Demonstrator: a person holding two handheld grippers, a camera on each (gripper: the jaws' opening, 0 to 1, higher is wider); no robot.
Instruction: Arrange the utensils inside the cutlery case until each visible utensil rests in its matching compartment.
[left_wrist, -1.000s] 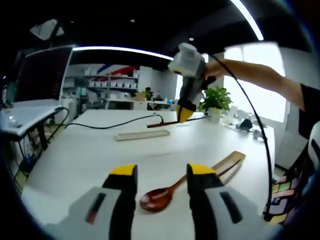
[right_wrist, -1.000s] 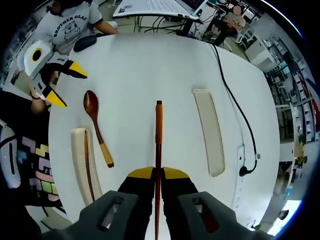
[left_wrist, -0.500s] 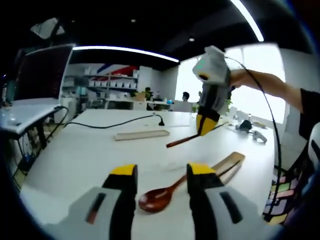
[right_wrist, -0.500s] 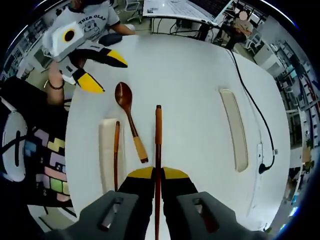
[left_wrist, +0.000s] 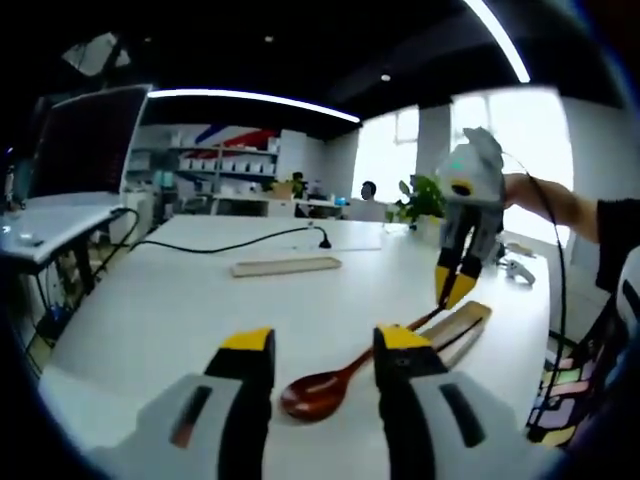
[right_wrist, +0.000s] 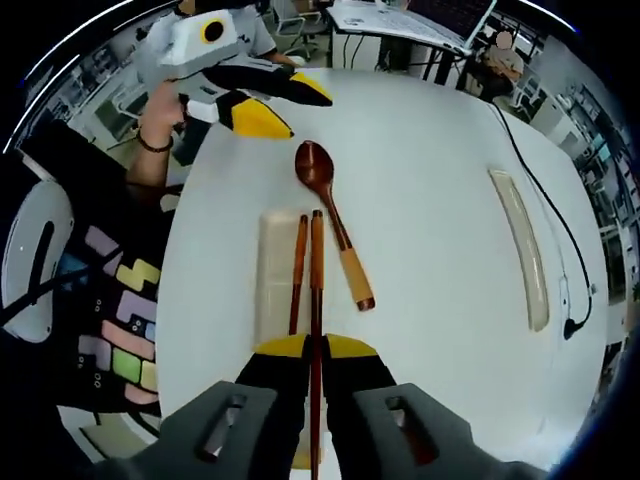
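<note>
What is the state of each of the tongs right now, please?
Left tongs: open, holding nothing, above the wooden spoon.
Right tongs: shut on a chopstick, held over the cutlery case.

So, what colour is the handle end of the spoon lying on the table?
Light tan, on the dark reddish-brown spoon; the right gripper view shows it best.

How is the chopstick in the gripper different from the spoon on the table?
The chopstick is thin and straight all along; the spoon has a round bowl and a pale handle end. The chopstick is pinched by the right gripper, above the case; the spoon lies loose on the white table, beside the case. Both are reddish-brown wood.
</note>
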